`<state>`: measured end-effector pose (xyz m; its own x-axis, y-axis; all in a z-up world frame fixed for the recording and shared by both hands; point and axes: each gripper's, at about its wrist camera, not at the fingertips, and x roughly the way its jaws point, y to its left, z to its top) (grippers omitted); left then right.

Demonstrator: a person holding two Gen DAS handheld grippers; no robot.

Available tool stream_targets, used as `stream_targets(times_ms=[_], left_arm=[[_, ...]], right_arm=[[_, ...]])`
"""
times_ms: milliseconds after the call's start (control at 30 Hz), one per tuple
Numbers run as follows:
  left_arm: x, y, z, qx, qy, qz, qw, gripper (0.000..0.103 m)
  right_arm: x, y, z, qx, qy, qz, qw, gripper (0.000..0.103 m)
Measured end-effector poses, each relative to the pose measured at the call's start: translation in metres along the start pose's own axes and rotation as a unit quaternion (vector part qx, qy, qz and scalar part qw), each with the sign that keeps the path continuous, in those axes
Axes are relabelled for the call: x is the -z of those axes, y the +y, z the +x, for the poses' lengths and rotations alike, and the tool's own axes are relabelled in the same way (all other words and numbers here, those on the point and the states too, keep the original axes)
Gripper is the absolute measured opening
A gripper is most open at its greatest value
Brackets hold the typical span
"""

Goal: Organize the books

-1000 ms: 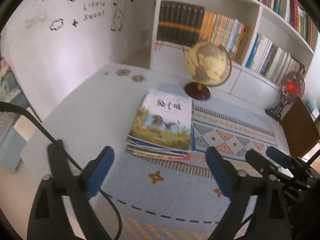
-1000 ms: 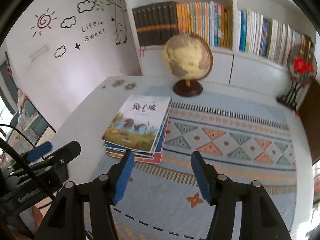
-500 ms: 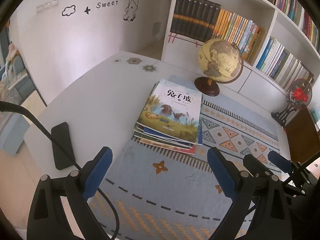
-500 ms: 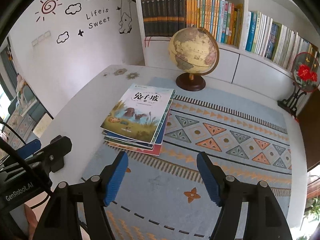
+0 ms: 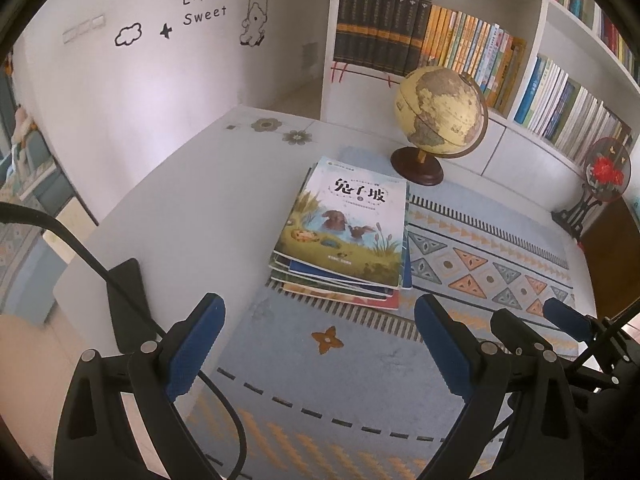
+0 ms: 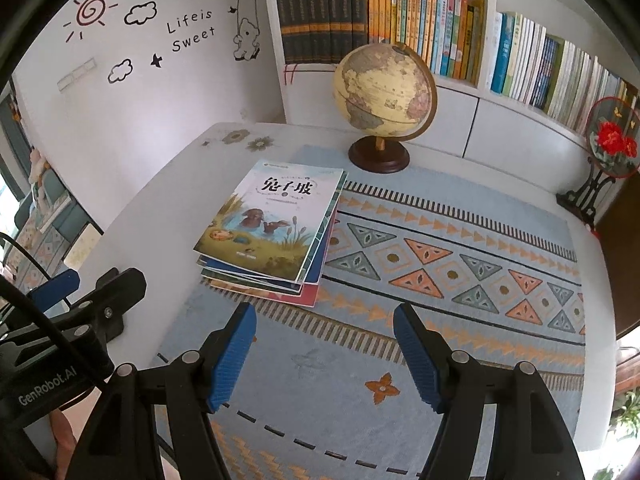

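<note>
Top book (image 6: 268, 224) of stack reads "兔子坡", wall decal (image 6: 192, 32) "Lifeis Sweet", left gripper (image 5: 316, 344) body marked "GenRobot.AI"; both it and right gripper (image 6: 324, 352) wide, empty.

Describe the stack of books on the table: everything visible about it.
The stack of books is several thin, glossy paperbacks lying flat, edges fanned unevenly. The top cover shows Chinese characters above a painted pond with brown animals and reeds; blue and red covers peek out beneath. It straddles the patterned mat's left edge and the white table, before the globe. Neither gripper touches it.
</note>
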<state>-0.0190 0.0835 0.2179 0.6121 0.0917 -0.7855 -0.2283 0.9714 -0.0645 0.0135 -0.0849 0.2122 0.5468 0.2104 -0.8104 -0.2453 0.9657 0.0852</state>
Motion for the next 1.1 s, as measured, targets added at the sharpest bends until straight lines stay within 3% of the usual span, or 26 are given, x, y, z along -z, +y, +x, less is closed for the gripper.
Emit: stream_targets(times_ms=[333, 433, 933, 1100], left_arm=[[-0.005, -0.002, -0.001, -0.023, -0.017, 0.024, 0.9993, 0.096], [-0.007, -0.002, 0.003, -0.026, -0.004, 0.029, 0.9992, 0.096], [-0.007, 0.000, 0.007, -0.022, 0.007, 0.020, 0.9995, 0.096], [-0.009, 0.000, 0.003, -0.030, -0.010, 0.011, 0.9995, 0.096]], right_arm=[[-0.001, 0.002, 0.003, -0.002, 0.003, -0.003, 1.000, 0.069], [0.000, 0.006, 0.003, -0.002, 0.002, -0.009, 1.000, 0.069], [0.001, 0.009, 0.006, -0.013, 0.008, -0.009, 1.000, 0.069], [0.001, 0.010, 0.006, -0.015, 0.008, -0.012, 1.000, 0.069]])
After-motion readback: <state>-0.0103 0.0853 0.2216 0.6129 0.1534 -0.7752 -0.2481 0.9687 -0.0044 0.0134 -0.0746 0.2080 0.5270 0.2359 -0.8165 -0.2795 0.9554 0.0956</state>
